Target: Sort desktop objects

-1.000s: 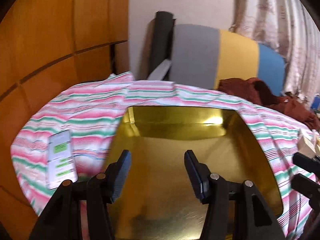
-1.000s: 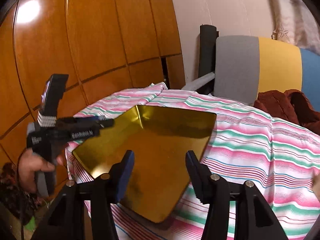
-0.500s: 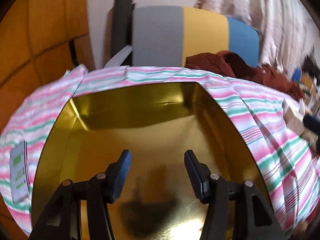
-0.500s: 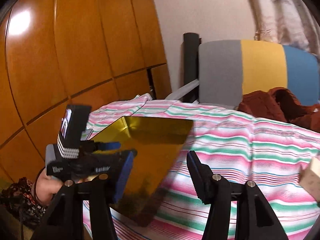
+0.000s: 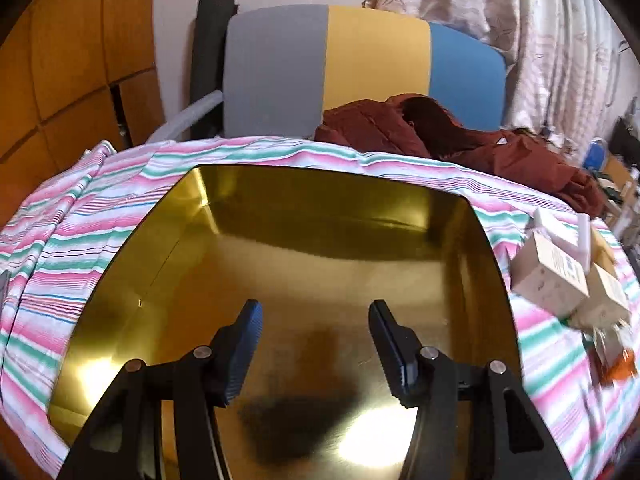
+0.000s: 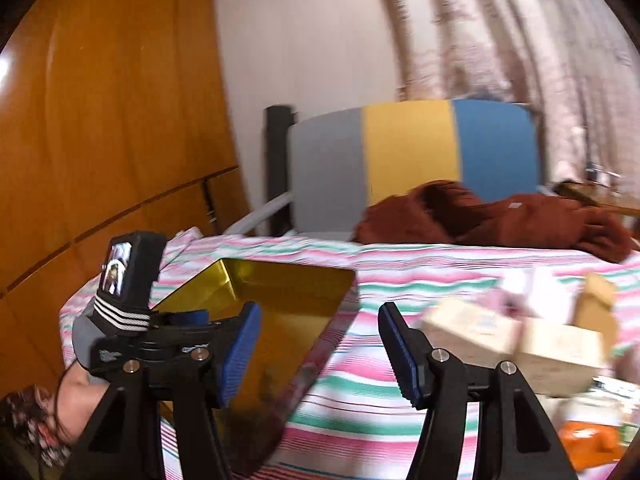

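- Gold tray (image 5: 304,248) sits empty on the striped cloth (image 5: 100,216), boxes (image 6: 516,332) piled just right of it.
- Left gripper (image 5: 314,344) is wide and empty over the tray; right gripper (image 6: 320,344) has just been opening, nothing between its jaws.
- Blurry, but I'd square up on the nearest box before closing.

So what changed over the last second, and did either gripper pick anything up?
Both views swung toward the small boxes, now in sight beside the gold tray. The right gripper has just been opening, nothing between its jaws. The left gripper stayed open and empty over the tray, which is still empty on the striped cloth.
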Available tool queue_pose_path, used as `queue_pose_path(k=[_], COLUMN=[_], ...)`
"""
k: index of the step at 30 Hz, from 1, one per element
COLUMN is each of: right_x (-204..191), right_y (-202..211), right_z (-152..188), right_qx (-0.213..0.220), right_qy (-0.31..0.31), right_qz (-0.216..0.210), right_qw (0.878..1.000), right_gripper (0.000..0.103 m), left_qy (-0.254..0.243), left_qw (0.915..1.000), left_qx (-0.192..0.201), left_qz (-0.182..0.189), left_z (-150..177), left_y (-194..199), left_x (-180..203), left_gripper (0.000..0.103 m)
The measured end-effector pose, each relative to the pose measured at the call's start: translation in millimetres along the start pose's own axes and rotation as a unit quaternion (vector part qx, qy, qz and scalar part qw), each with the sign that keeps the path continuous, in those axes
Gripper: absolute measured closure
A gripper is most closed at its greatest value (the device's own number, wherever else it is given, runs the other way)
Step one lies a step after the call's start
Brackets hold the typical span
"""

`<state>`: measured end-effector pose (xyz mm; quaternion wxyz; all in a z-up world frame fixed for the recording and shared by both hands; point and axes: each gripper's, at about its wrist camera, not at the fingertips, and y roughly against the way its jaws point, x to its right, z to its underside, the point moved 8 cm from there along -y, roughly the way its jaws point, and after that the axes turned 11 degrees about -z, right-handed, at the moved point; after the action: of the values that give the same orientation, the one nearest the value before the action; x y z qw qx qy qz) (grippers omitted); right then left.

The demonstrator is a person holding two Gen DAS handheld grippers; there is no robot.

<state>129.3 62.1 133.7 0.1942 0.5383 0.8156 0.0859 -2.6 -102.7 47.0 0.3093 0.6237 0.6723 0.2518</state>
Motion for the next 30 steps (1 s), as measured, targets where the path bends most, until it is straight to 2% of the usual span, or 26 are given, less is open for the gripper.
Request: queue_pose_path(k=[2,5,7,9,10,12,14,16,18,21,23,26,30], right_x=[24,48,50,45,42,33,21,4,-22,-61,-78,-88,-96], right_y=[22,45,53,58,59,54,44,34,24,18,15,12,14], right_z=[1,11,18,28,33,42,45,50,54,62,67,73,75], right_qx=[0.006,-0.005,-0.015,-0.022,-0.025,-0.031,-0.039,-0.054,-0.073,-0.089,-0.099,-0.113,-0.122], right_qy=[-0.014,-0.032,-0.036,-0.031,-0.029,-0.032,-0.038,-0.040,-0.034,0.007,0.027,0.029,0.015], right_qz=[0.017,0.028,0.019,0.012,0.009,0.002,-0.013,-0.033,-0.060,-0.080,-0.077,-0.063,-0.051], right_qw=[1.000,0.999,0.999,0.999,0.999,0.999,0.998,0.997,0.995,0.993,0.992,0.991,0.991], right_gripper=[0.035,0.035,0.035,0.035,0.034,0.034,0.034,0.034,0.034,0.032,0.031,0.031,0.030], left_qy=[0.004,-0.023,-0.051,-0.057,-0.041,-0.025,-0.040,-0.064,-0.100,-0.087,-0.069,-0.042,-0.017], left_qw=[1.0000,0.9996,0.9986,0.9983,0.9987,0.9994,0.9976,0.9933,0.9832,0.9837,0.9877,0.9897,0.9911], left_qx=[-0.005,0.000,0.012,0.004,0.000,0.017,0.048,0.062,0.084,0.070,0.057,0.038,0.034], left_qz=[-0.003,0.013,0.009,0.011,0.029,0.019,-0.030,-0.073,-0.128,-0.141,-0.129,-0.131,-0.127], left_z=[1,7,11,16,14,10,2,-1,5,18,28,46,58], left_y=[-2,7,14,17,22,35,53,63,79,90,95,102,110], left_x=[24,54,64,60,51,33,8,-9,-29,-55,-68,-90,-108], left_gripper=[0.047,0.047,0.048,0.048,0.048,0.048,0.048,0.048,0.047,0.047,0.047,0.047,0.047])
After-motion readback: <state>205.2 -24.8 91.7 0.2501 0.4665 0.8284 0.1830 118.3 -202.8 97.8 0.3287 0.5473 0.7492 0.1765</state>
